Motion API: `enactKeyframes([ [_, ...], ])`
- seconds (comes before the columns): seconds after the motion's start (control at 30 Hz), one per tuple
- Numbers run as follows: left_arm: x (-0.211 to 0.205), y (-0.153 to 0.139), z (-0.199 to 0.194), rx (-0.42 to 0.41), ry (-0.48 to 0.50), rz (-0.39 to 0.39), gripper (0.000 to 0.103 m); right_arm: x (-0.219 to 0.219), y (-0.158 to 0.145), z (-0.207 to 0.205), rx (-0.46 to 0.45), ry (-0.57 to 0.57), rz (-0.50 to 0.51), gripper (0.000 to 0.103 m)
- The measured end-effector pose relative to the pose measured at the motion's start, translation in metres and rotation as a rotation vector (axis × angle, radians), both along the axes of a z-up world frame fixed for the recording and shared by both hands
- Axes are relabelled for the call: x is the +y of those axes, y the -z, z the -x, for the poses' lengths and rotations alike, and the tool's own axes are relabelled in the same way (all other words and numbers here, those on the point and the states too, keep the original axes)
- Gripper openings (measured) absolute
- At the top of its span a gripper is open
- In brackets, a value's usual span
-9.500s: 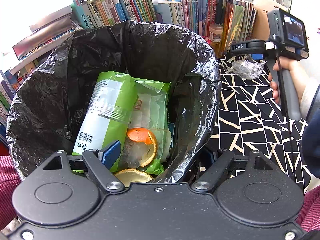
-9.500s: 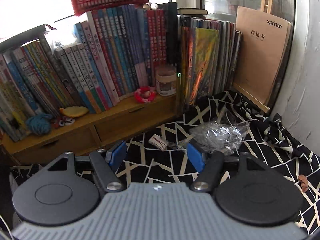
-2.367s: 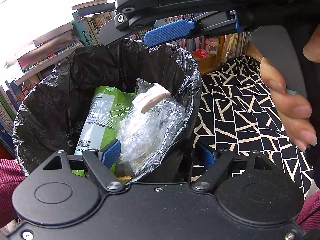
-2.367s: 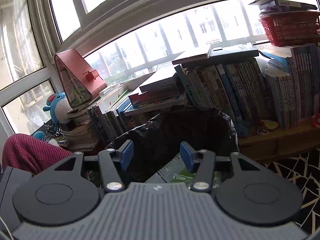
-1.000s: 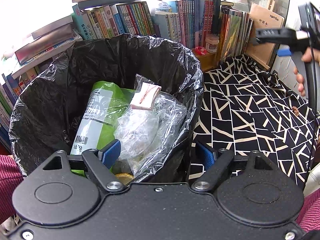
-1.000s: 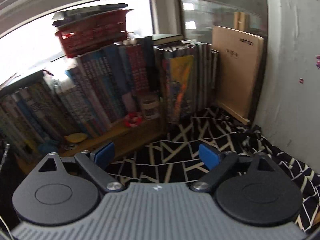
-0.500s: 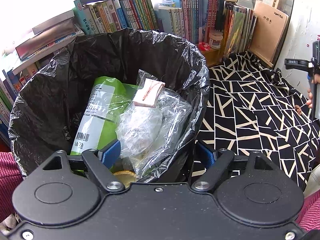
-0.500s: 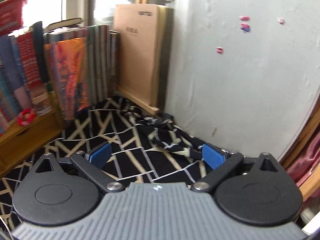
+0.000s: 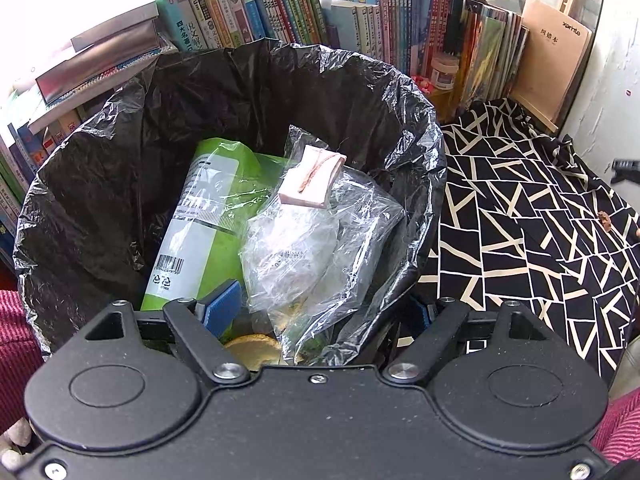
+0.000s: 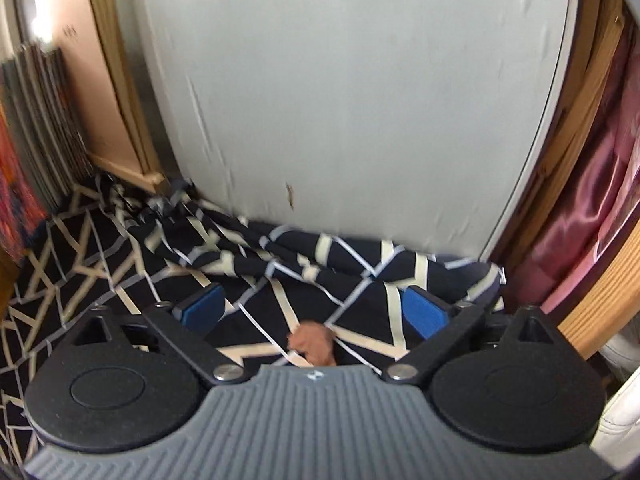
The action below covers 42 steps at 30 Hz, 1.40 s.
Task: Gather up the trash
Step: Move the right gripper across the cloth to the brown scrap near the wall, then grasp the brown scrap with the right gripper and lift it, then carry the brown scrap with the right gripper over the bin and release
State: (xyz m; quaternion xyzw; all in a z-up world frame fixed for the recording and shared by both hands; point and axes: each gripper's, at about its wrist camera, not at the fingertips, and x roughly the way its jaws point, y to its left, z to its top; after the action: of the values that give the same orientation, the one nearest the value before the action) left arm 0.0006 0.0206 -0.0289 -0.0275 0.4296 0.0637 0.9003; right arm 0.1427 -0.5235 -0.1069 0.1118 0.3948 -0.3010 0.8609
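Trash bin, lined in black plastic, is seen in the left wrist view; a clear bag and green packet lie inside. The left gripper is held with jaws wide astride the bin's rim at 6 o'clock. In the right wrist view, a brown scrap lies on the patterned cloth, between the wide-spread jaws of the right gripper.

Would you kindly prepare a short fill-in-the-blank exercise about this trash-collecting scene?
1. The trash bin is lined with a ____ plastic bag.
2. The small brown scrap lies on the black-and-white cloth between the open fingers of the ____ gripper.
3. On the clear plastic bag in the bin rests a folded ____ paper.

Missing words: black; right; pink
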Motion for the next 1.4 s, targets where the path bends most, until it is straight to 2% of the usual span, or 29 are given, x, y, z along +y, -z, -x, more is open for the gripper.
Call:
enactKeyframes([
  [0.13,0.0,0.0,-0.001,0.003,-0.002,0.001,0.081,-0.011,0.028,-0.006,0.094,0.018,-0.057,0.083],
  [0.27,-0.001,-0.001,-0.001,-0.001,0.0,-0.007,0.081,-0.006,0.045,-0.015,0.14,-0.014,-0.058,0.082],
  [0.37,-0.002,0.0,-0.001,-0.004,0.002,-0.013,0.081,-0.001,0.054,-0.025,0.183,-0.041,-0.059,0.074],
  [0.47,-0.002,0.0,0.0,-0.006,0.003,-0.015,0.081,0.0,0.06,-0.031,0.228,-0.057,-0.054,0.058],
  [0.5,-0.002,0.0,0.0,-0.006,0.003,-0.015,0.081,0.0,0.062,-0.031,0.239,-0.059,-0.052,0.039],
  [0.53,-0.002,0.0,0.0,-0.006,0.003,-0.015,0.081,0.001,0.062,-0.031,0.249,-0.059,-0.047,0.03],
  [0.73,-0.002,0.0,0.0,-0.007,0.004,-0.016,0.081,0.011,0.05,-0.026,0.221,-0.07,-0.029,0.024],
  [0.9,-0.001,0.0,-0.001,-0.007,0.004,-0.011,0.081,0.039,0.037,-0.034,0.186,-0.142,-0.02,0.024],
  [1.17,0.0,0.001,0.0,0.001,0.002,-0.003,0.081,0.129,0.003,-0.052,0.132,-0.388,-0.021,0.023],
  [1.4,0.004,0.001,-0.001,0.006,0.002,0.016,0.081,0.218,-0.035,-0.035,0.109,-0.61,-0.037,0.023],
])
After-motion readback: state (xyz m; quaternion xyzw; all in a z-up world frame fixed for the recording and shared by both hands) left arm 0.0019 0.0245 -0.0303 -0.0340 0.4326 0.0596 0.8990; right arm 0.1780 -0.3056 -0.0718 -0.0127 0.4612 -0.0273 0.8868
